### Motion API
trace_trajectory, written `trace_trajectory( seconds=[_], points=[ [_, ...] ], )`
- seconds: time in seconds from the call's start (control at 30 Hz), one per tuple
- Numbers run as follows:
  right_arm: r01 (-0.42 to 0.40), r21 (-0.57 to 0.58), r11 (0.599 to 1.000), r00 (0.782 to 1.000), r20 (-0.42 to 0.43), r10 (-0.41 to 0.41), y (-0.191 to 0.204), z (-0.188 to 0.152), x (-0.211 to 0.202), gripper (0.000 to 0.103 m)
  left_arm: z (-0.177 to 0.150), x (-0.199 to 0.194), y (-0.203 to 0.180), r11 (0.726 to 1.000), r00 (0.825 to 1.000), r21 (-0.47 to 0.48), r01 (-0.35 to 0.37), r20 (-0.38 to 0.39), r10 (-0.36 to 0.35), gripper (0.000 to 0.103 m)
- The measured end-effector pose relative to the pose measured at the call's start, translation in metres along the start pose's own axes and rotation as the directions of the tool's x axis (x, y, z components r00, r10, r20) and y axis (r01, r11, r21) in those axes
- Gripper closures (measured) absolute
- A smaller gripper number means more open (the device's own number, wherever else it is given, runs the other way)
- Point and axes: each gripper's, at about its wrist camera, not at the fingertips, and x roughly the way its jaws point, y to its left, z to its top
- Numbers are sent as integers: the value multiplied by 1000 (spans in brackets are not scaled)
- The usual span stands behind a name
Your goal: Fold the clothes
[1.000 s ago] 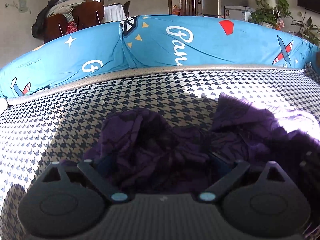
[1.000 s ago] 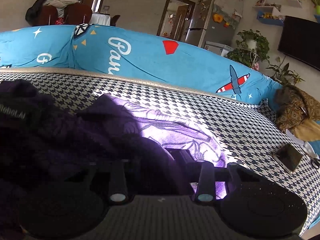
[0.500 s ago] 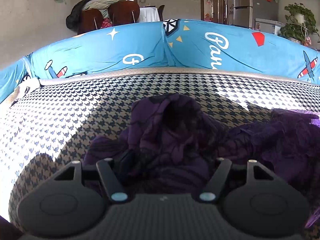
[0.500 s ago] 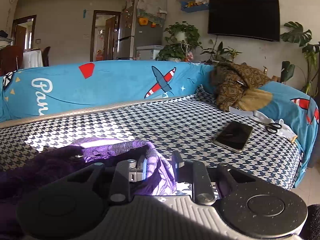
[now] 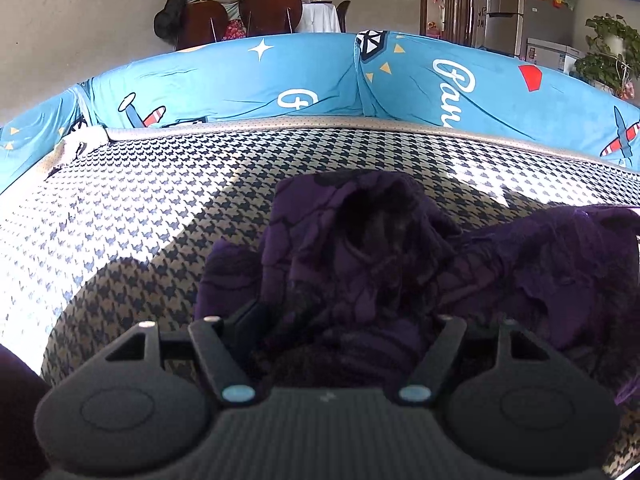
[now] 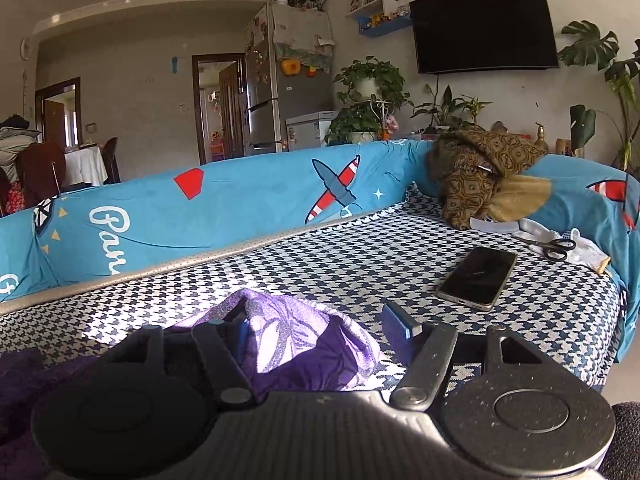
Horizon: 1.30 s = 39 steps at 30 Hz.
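Observation:
A crumpled dark purple garment (image 5: pixel 360 248) lies on the houndstooth sofa seat (image 5: pixel 140 220). In the left wrist view a bunch of it fills the gap of my left gripper (image 5: pixel 346 312). Both fingertips are buried in the folds, and the jaws are opening slightly while they still grip the cloth. In the right wrist view a sunlit lilac fold of the garment (image 6: pixel 296 332) lies between the jaws of my right gripper (image 6: pixel 316 320), against the left finger. These jaws are opening, and the right finger (image 6: pixel 400 326) stands clear of the cloth.
A blue printed cover (image 5: pixel 280 80) runs along the sofa back. On the seat to the right lie a phone (image 6: pixel 476 278), scissors (image 6: pixel 554 246) on white cloth and a brown patterned bundle (image 6: pixel 476 176). The seat's front edge drops off at the far right.
My right gripper's jaws spread apart and let go of the purple cloth, and its view swung right and rose. My left gripper narrowed on a bunch of cloth and carried it leftward.

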Motion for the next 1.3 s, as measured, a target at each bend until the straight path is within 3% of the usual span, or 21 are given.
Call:
trace_trajectory(
  seconds=[0.1,0.2,0.33,0.57,0.77,0.9,0.97,1.13,1.3],
  points=[
    [-21,0,1000,999,-42,21,-1,1,2,29,-3,-6,0,1000,1000,1,7,-1,-7,33],
    [-1,4,1000,991,-131,2,-3,-7,8,29,-5,-11,0,1000,1000,4,12,2,-12,33],
    [-31,18,999,970,-242,34,-6,-20,12,29,-8,-21,-5,999,1000,38,23,15,-24,33],
    [-117,22,993,988,-95,119,-5,-11,-22,29,-7,-41,-2,997,996,16,82,18,-82,31],
    [-200,19,980,980,-1,200,1,0,-36,29,4,-62,-9,991,988,29,134,70,-136,21],
    [-317,-2,949,948,-34,316,12,1,-35,29,18,-66,-15,987,981,42,153,111,-156,18],
    [-370,-11,929,927,-77,368,21,-3,-31,29,26,-62,-18,986,978,44,161,124,-165,9],
    [-437,-90,895,894,-150,422,47,-9,-20,29,49,-37,-25,977,970,67,204,124,-211,8],
    [-474,-153,867,874,-205,441,69,-8,3,23,69,5,-36,969,970,101,227,60,-234,6]
  ],
)
